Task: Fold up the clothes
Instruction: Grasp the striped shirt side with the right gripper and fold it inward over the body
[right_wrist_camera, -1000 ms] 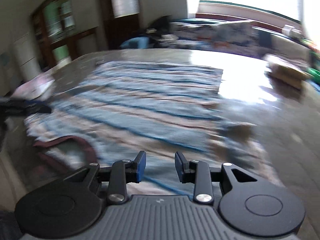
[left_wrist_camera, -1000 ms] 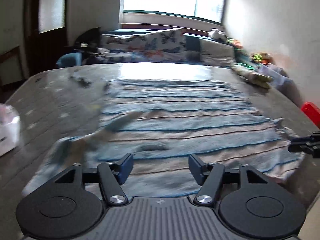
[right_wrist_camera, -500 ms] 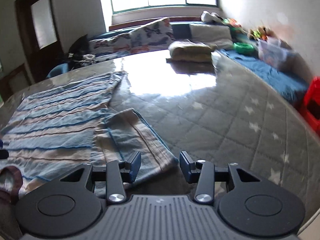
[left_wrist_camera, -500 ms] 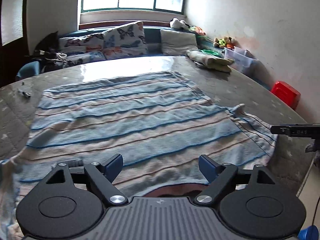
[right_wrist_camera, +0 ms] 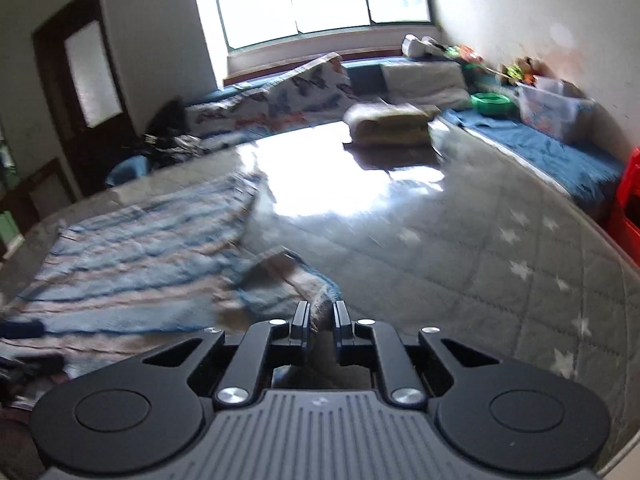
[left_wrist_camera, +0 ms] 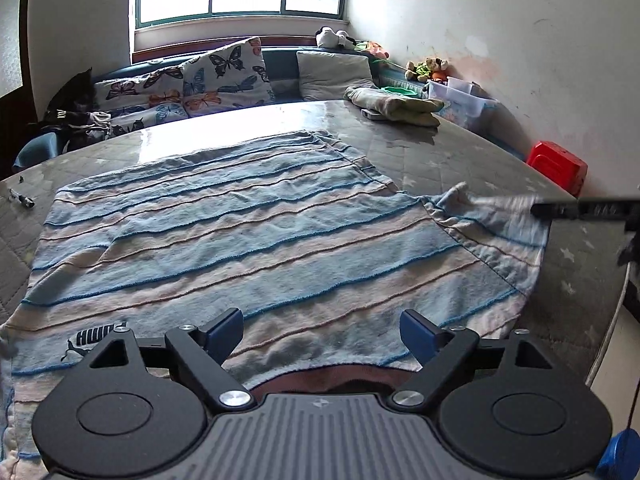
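The striped shirt [left_wrist_camera: 248, 236] is soft knitted cloth, matt and slightly fuzzy, with raised thread ridges along its bands. Under it the table [left_wrist_camera: 460, 152] wears a quilted grey cover with a glossy sheen that mirrors the window light. The left gripper [left_wrist_camera: 322, 330] is matt black plastic with 2 shiny metal rivets, blue pads and a ribbed grey body. The stool [left_wrist_camera: 558, 162] is glossy red plastic.

One striped shirt [left_wrist_camera: 248, 236] is counted, spread on the table [left_wrist_camera: 460, 152]; one folded garment [left_wrist_camera: 394, 106] lies at the far right corner; one marker [left_wrist_camera: 22, 199] sits near the left edge; two grippers are seen, left gripper [left_wrist_camera: 322, 326] and right gripper [right_wrist_camera: 320, 314].
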